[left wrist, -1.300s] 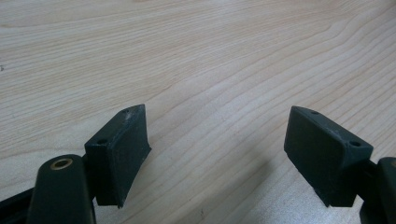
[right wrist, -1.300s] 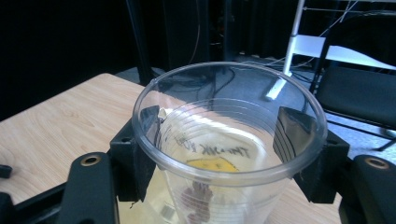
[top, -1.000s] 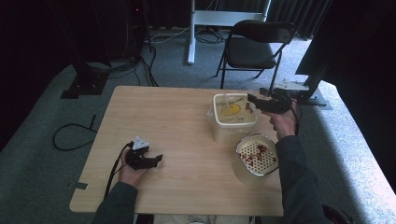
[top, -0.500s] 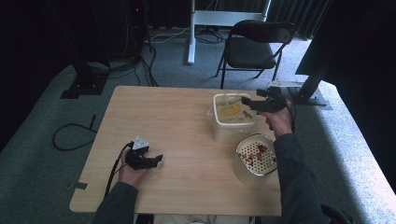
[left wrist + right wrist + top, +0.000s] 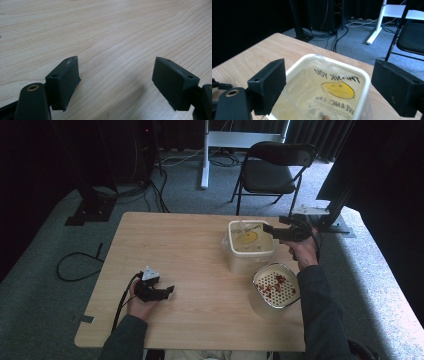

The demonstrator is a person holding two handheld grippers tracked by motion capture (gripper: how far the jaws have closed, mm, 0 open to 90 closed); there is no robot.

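A white plastic tub [image 5: 251, 245] lined with a clear bag printed with a yellow smiley is set near the far right of the wooden table [image 5: 190, 250], and a round white bowl [image 5: 276, 286] holding small red pieces on a perforated insert is placed just beside it on the near side, so that pieces can, it is judged, be carried the short way from one to the other. The right gripper [image 5: 269, 231] is held level above the right rim of the tub, pointed leftward across its mouth, with the hand [image 5: 303, 251] raised behind it and the forearm running back past the bowl. Its jaws have just been opening and are seen spread wide in the right gripper view, with nothing pinched between them; the tub [image 5: 324, 90] lies below and between them, and a small brownish piece [image 5: 326, 117] is visible at the bottom of the bag, which suggests a release over the tub. The left gripper [image 5: 170, 290] is rested low on the table near the front left, well apart from both vessels, apparently parked; its jaws are spread over bare wood [image 5: 112, 37], gripping nothing.
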